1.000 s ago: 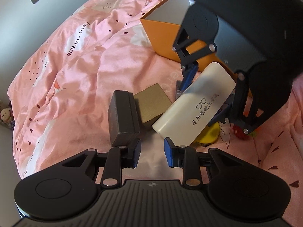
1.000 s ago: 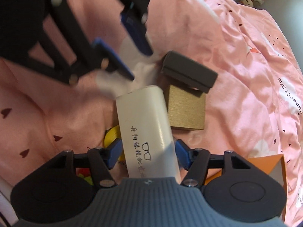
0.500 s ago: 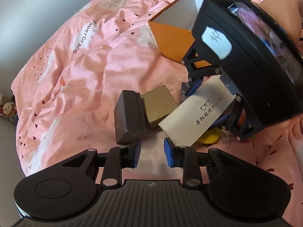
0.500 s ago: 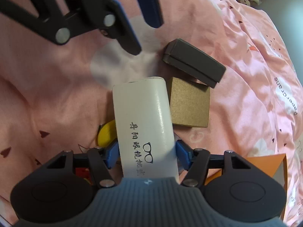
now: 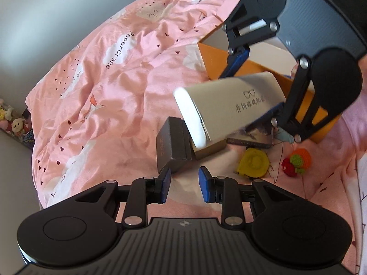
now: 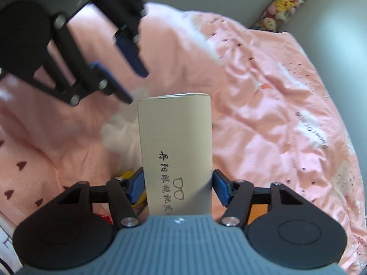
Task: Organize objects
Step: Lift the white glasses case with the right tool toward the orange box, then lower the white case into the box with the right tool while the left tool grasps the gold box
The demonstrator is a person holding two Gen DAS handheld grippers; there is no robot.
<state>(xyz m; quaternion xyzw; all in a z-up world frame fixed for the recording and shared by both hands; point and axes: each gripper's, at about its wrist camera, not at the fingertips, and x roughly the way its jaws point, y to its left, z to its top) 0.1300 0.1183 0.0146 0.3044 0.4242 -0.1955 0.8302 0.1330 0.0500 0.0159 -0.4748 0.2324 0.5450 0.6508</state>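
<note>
In the left wrist view, going left to right: the dark grey box (image 5: 173,145) lies at centre on the pink quilt (image 5: 103,96), the left gripper (image 5: 183,182) below it with jaws parted, grasping nothing. Right of centre the cream glasses case (image 5: 229,105) hangs lifted clear of the quilt, clamped in the right gripper (image 5: 257,84), with the orange box (image 5: 214,59) just behind at upper right. The step in hand looks like carrying — next, the case needs swinging over the box's open top and lowering in before letting go.
</note>
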